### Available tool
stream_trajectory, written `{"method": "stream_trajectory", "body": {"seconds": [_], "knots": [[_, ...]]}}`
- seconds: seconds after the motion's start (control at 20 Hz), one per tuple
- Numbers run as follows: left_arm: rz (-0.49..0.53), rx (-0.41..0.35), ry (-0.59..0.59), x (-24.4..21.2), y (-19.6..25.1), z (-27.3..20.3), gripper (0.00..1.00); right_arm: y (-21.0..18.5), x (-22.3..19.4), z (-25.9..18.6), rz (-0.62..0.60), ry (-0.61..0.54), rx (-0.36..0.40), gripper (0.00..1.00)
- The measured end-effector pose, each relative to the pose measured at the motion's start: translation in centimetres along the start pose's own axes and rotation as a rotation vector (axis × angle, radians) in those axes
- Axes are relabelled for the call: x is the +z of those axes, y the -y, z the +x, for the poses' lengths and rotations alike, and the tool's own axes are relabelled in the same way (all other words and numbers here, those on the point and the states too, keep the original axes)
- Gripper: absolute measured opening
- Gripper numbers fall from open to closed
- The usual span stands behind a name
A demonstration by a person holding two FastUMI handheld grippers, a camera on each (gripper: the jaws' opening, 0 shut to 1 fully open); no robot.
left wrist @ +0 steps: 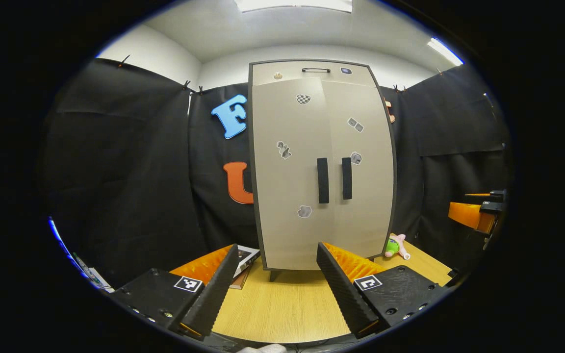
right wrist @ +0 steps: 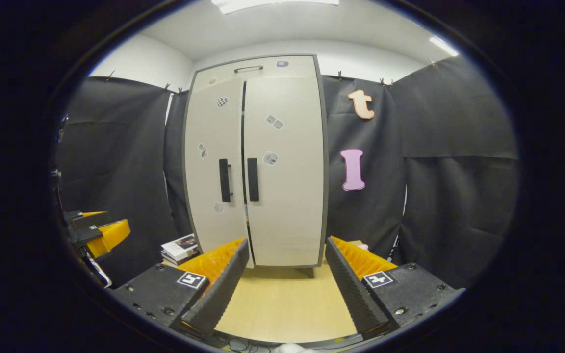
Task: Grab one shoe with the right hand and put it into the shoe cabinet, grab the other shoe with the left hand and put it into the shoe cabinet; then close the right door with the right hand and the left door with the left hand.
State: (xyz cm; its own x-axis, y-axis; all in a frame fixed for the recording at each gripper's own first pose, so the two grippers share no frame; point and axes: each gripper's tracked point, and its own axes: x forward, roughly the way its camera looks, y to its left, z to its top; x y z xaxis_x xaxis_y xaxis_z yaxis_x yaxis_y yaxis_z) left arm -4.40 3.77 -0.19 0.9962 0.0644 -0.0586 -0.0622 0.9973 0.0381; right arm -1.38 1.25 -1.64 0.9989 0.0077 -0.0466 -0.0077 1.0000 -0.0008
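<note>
The tall beige shoe cabinet (left wrist: 307, 147) stands at the back of the wooden table, facing me, with two dark vertical handles (left wrist: 322, 180) at its middle. In the right gripper view the cabinet (right wrist: 282, 196) shows a narrow dark gap between its two doors, and the left door's lower edge sits slightly forward. My left gripper (left wrist: 277, 250) is open a short way in front of the cabinet, nothing between its fingers. My right gripper (right wrist: 287, 242) is also open and holds nothing. Each gripper appears at the edge of the other's view: the right gripper (left wrist: 478, 215), the left gripper (right wrist: 96, 230).
A stack of books (left wrist: 245, 260) (right wrist: 180, 247) lies left of the cabinet's foot. A small plush toy (left wrist: 396, 246) lies to its right. The light wooden table (left wrist: 287, 304) (right wrist: 282, 299) stretches between me and the cabinet. Black cloth walls close in all round.
</note>
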Motion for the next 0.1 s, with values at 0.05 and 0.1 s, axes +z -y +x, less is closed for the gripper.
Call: {"method": "stream_trajectory", "body": {"seconds": [0.05, 0.1], "knots": [[0.000, 0.000, -0.001, 0.05, -0.01, -0.06, 0.96, -0.01, 0.05, -0.01, -0.002, -0.001, 0.001, 1.00], [0.000, -0.004, 0.001, 0.10, 0.11, -0.11, 0.96, -0.09, 0.00, 0.02, -0.003, -0.002, 0.004, 1.00]]}}
